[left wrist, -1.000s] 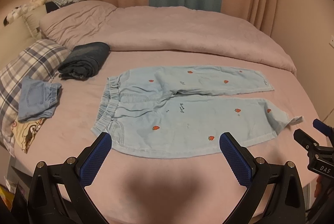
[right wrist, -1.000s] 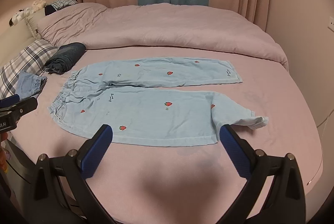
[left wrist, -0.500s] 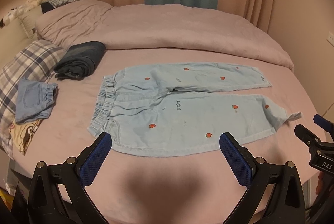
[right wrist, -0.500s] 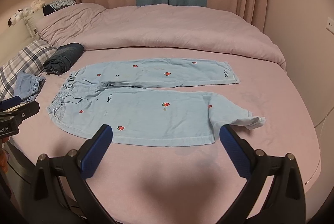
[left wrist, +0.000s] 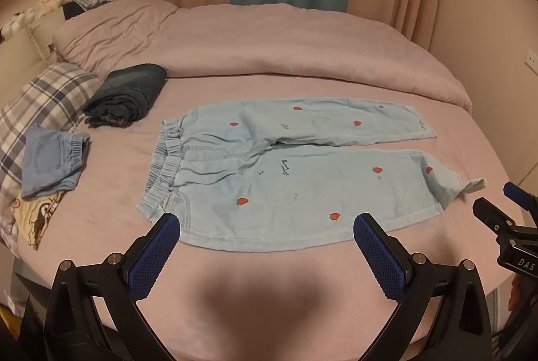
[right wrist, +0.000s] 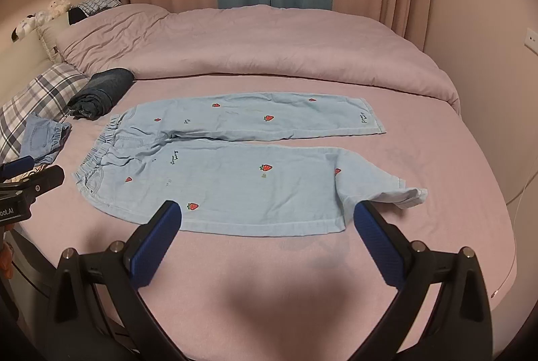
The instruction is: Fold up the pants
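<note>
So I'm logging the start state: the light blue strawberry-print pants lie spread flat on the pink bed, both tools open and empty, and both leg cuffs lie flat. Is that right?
Not quite. The light blue strawberry-print pants do lie spread on the pink bed, and the left tool and right tool are open and empty, but only the far cuff lies flat. The near leg's cuff is folded and twisted, as the right wrist view shows.
</note>
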`<control>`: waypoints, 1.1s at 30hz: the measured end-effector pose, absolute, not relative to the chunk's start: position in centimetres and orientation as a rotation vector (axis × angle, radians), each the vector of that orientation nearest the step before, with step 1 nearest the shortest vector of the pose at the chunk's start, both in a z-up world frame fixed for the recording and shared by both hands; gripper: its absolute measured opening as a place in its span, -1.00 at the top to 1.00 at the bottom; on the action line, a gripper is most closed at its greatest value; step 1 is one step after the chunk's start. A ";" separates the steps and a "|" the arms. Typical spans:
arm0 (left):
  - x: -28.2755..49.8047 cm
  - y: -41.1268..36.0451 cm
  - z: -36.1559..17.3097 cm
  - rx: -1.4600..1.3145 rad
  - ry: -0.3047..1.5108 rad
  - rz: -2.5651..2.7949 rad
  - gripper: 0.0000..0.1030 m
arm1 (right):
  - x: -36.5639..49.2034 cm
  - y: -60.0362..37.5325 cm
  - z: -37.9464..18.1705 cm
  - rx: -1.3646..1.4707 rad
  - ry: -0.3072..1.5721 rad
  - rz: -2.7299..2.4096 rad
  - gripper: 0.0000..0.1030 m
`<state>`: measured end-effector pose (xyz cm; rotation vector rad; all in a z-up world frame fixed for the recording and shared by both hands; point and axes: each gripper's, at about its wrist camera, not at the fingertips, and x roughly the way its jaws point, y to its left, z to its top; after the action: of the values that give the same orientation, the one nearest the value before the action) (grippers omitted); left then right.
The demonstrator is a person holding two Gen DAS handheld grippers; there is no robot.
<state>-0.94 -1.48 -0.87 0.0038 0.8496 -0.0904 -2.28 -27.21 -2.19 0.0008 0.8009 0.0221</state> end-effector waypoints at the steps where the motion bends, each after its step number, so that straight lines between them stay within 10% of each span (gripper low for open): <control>1: -1.0 -1.5 -0.9 0.004 0.850 -0.091 -0.99 | -2.3 -27.2 -2.2 0.001 0.800 0.021 -1.00; 33: -1.0 -2.1 -0.9 0.009 0.850 -0.105 -0.99 | -2.4 -27.2 -2.3 0.000 0.793 0.014 -1.00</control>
<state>-1.01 -2.07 -0.94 0.0095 0.8503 -0.1049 -2.43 -27.17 -2.26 0.0004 0.7933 0.0143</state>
